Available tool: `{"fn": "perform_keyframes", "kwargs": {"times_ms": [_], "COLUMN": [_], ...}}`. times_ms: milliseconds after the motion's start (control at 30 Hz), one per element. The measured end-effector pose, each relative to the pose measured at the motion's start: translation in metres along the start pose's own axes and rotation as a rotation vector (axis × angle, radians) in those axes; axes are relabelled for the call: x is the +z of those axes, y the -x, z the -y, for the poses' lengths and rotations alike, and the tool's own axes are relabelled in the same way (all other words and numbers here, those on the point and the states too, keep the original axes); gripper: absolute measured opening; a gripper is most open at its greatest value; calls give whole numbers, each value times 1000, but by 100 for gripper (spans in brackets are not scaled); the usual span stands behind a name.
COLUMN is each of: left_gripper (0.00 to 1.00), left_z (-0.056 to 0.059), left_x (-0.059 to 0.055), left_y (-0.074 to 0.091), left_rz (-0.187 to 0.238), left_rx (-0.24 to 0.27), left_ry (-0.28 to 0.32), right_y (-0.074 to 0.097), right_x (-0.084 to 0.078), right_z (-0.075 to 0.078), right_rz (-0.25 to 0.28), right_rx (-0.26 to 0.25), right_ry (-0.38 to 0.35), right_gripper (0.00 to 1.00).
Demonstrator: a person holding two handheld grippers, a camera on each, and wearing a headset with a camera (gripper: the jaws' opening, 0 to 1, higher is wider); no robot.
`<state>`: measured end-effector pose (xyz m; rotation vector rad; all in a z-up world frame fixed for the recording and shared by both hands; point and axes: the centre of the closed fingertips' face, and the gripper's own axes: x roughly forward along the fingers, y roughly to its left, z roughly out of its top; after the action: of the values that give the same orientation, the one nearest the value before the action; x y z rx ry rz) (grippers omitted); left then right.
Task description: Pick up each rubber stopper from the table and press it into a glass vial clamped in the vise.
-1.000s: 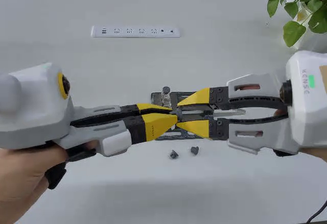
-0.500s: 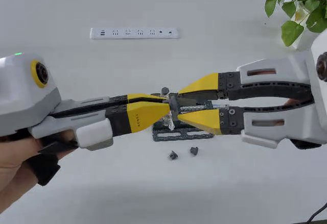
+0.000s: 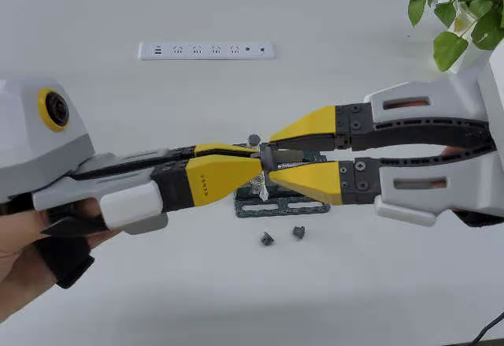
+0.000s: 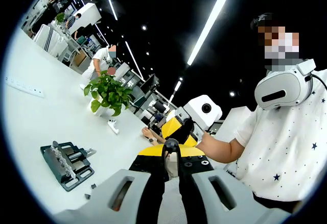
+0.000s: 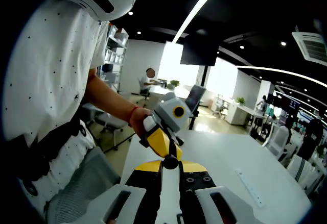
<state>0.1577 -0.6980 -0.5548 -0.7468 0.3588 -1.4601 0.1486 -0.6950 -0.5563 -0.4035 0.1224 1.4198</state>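
While left gripper [image 4: 171, 157] clamps vial [image 4: 172, 167], stopper [image 4: 170, 145] on top

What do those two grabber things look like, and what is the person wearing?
Both match: the left gripper and right gripper have pale grey-white bodies with slotted holes, black arms, and pointed yellow tongs shaped like wedges. The person wears a white short-sleeved shirt dotted with small dark stars, a white headset, and a red band on one wrist.
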Motion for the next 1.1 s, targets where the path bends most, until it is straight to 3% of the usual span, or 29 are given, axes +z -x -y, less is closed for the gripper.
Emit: {"fn": "perform_keyframes", "kwargs": {"times_ms": [1100], "left_gripper": [5], "left_z": [9], "left_x": [4], "left_y": [2], "left_rz": [11], "left_rx": [-58], "left_ry": [33], "right_y": [-1], "right_x": [13], "right_z": [-6], "right_rz": [39], "right_rx": [31], "right_ry": [-39], "right_gripper": [8]}}
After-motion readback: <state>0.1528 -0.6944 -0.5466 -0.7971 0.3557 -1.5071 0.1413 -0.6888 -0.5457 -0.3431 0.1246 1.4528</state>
